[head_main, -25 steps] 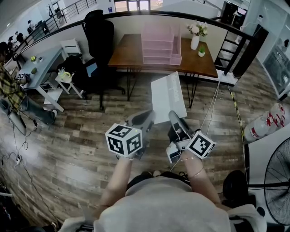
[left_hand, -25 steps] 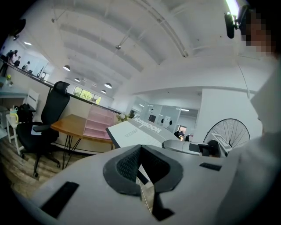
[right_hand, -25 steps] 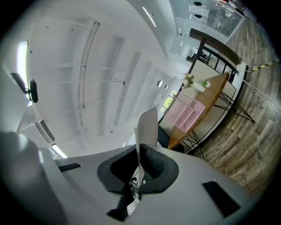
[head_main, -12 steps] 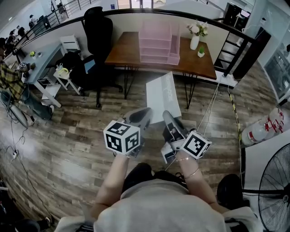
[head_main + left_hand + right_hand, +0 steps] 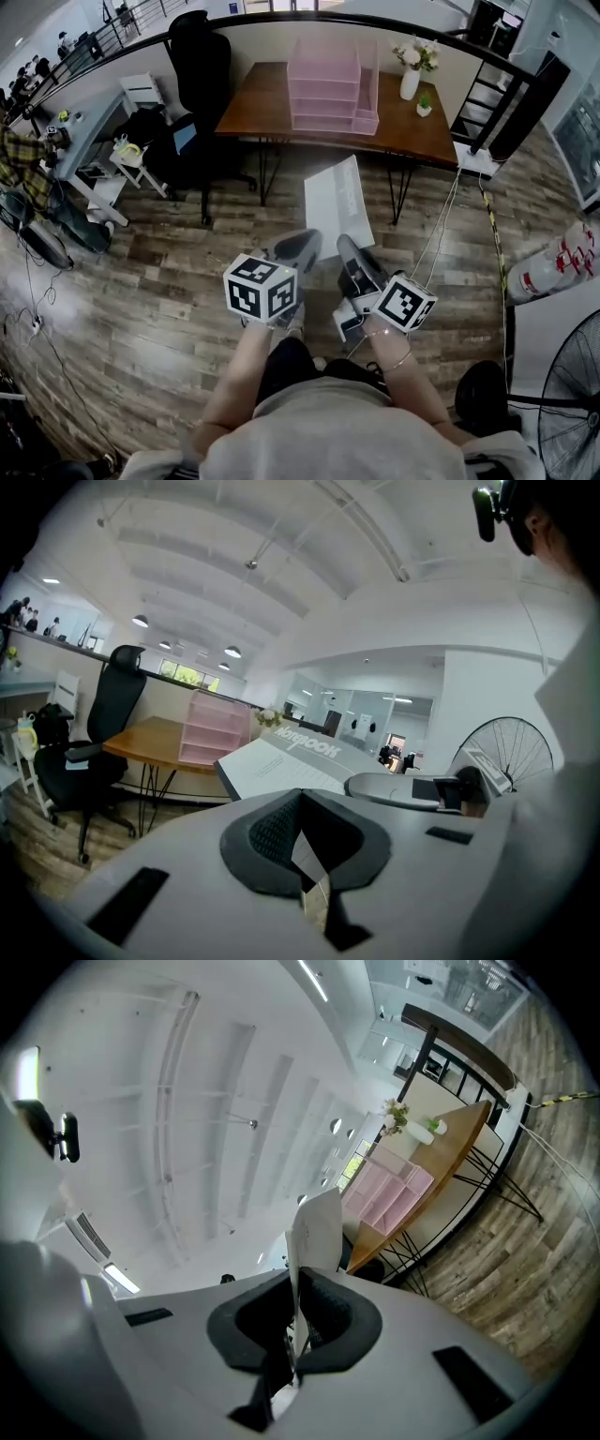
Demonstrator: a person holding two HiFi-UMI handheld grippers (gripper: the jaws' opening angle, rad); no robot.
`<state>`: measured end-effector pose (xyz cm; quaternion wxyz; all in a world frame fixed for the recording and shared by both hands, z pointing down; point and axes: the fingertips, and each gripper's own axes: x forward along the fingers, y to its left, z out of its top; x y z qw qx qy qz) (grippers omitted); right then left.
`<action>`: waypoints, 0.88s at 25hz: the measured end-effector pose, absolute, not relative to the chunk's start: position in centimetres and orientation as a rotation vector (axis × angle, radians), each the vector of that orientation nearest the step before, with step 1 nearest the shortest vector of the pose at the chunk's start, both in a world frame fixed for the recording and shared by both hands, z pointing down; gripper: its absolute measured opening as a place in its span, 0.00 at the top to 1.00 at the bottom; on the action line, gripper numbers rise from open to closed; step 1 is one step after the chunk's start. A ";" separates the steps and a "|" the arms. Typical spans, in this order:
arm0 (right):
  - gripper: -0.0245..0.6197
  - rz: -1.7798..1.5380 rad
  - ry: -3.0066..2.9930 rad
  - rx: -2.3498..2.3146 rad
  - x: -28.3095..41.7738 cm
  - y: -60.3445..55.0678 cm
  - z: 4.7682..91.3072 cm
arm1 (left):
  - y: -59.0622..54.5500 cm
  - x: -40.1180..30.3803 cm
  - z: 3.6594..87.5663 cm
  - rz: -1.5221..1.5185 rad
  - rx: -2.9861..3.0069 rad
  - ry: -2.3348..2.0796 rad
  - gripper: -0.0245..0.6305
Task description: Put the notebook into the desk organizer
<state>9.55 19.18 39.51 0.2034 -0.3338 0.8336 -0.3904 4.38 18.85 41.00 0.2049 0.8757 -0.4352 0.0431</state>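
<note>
The white notebook (image 5: 339,202) is off the desk and in the air, pinched at its near edge by the right gripper (image 5: 345,244). The jaws are closed flat on the cover, and nearly the whole book sticks out ahead of them. In the right gripper view the notebook (image 5: 317,1232) runs edge-on straight up through the pads. I take it to be held this way so the free far end can lead and slide into a slot without the jaws getting in the way. The left gripper (image 5: 302,242) rides just beside it with its jaws closed tip to tip on nothing. From its own camera the notebook (image 5: 281,766) lies just beyond and to the right of its tips, not touching them. My guess is it is kept close to steady or nudge the loose end later. Well ahead of both pairs of jaws, across open wooden floor, the pink desk organizer (image 5: 328,84) stands on the wooden desk (image 5: 253,108) with its open shelves facing this way, so a straight push forward should do. A vase of flowers (image 5: 412,70) stands near the organizer's right side and could be knocked by a wide swing.
</note>
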 end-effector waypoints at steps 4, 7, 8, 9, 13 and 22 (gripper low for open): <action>0.95 -1.051 2.309 -0.967 8.8 14.8 39.0 | 14.9 3.3 40.9 0.141 2.480 -1.183 0.94; 0.95 -1.019 2.303 -0.986 8.0 11.4 38.1 | 11.6 2.4 40.1 0.120 2.498 -1.160 0.94; 0.95 -1.011 2.301 -0.990 7.6 10.4 37.9 | 10.5 2.1 39.9 0.119 2.507 -1.154 0.94; 0.95 -1.005 2.297 -0.993 7.3 9.3 37.8 | 9.5 1.7 39.7 0.118 2.513 -1.147 0.94; 0.95 -0.964 2.280 -1.012 6.2 6.2 37.1 | 6.2 0.6 39.1 0.097 2.537 -1.112 0.94; 0.95 -0.884 2.251 -1.066 3.6 -0.5 35.5 | -1.0 -2.0 38.5 0.103 2.583 -0.997 0.94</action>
